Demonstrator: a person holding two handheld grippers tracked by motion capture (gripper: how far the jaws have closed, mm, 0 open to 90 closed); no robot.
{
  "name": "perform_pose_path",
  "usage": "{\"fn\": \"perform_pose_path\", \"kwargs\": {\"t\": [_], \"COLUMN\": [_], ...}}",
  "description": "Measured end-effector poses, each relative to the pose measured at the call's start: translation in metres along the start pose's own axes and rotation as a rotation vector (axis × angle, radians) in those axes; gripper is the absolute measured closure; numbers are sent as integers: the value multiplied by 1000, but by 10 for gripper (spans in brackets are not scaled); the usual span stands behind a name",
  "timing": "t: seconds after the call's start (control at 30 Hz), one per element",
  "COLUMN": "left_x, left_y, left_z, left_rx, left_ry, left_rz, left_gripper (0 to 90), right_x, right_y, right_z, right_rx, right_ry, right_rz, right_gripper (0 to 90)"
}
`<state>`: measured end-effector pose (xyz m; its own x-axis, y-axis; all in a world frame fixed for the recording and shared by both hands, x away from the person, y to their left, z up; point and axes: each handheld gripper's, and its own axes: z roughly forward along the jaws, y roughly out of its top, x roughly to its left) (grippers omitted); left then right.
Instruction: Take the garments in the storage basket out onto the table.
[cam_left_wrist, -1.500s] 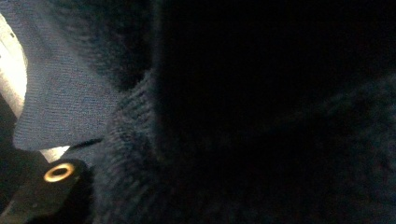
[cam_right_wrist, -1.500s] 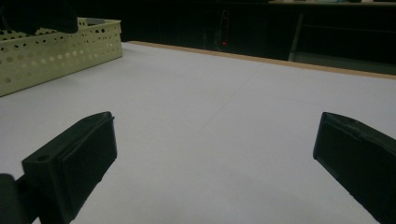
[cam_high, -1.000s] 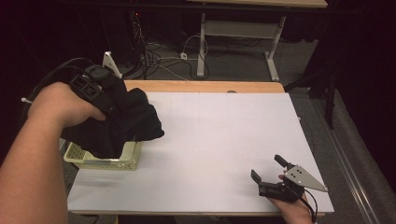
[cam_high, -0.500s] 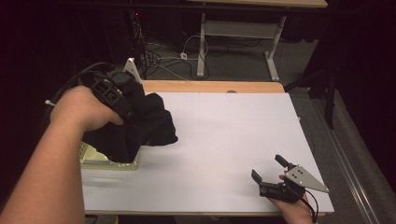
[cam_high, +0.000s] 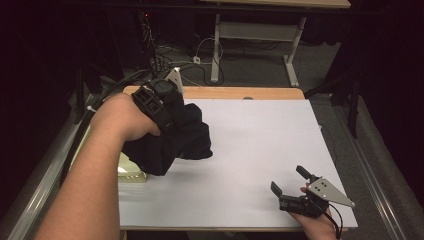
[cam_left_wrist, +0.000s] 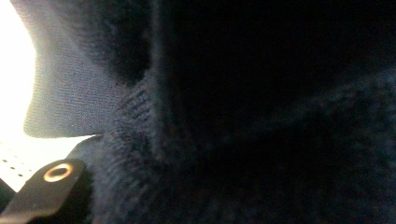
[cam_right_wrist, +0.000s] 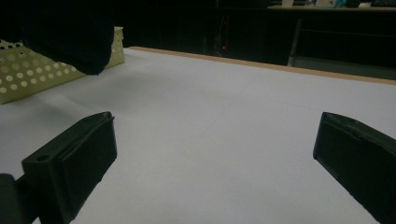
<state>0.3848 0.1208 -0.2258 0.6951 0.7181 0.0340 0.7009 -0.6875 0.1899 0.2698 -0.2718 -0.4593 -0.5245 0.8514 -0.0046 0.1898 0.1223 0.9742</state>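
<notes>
A bundled black knit garment (cam_high: 175, 140) hangs above the left part of the white table (cam_high: 260, 125). My left gripper (cam_high: 172, 117) is shut on it, its fingertips buried in the folds. In the left gripper view the dark fabric (cam_left_wrist: 233, 116) covers nearly everything, and one jaw tip with a brass ring shows at the bottom left. A pale green perforated basket (cam_high: 131, 172) sits under and left of the garment. My right gripper (cam_high: 289, 179) rests near the front right edge, open, with nothing between its fingers (cam_right_wrist: 79, 158). From there the garment (cam_right_wrist: 70, 32) hangs over the basket (cam_right_wrist: 28, 74).
A wooden strip (cam_high: 240, 93) runs along the table's far edge. Beyond it are cables on the floor and a white desk frame (cam_high: 250, 35). A metal rail (cam_high: 380, 175) lines the right side.
My left hand has carried the black garment to the right and farther from the front edge, off the basket's middle. The right gripper has stayed where it was.
</notes>
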Motion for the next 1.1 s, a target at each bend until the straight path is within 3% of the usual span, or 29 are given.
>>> {"fn": "perform_pose_path", "kwargs": {"t": [0.53,1.1], "left_x": [-33,-45], "left_y": [34,45], "left_z": [29,40], "left_rx": [-12,-50], "left_ry": [-62,-87], "left_rz": [72,96], "left_gripper": [649,647], "right_x": [0,0], "right_y": [1,2], "right_z": [-1,-2], "right_rx": [-2,-6], "right_ry": [1,1], "right_rz": [-4,-9], "right_gripper": [3,3]}}
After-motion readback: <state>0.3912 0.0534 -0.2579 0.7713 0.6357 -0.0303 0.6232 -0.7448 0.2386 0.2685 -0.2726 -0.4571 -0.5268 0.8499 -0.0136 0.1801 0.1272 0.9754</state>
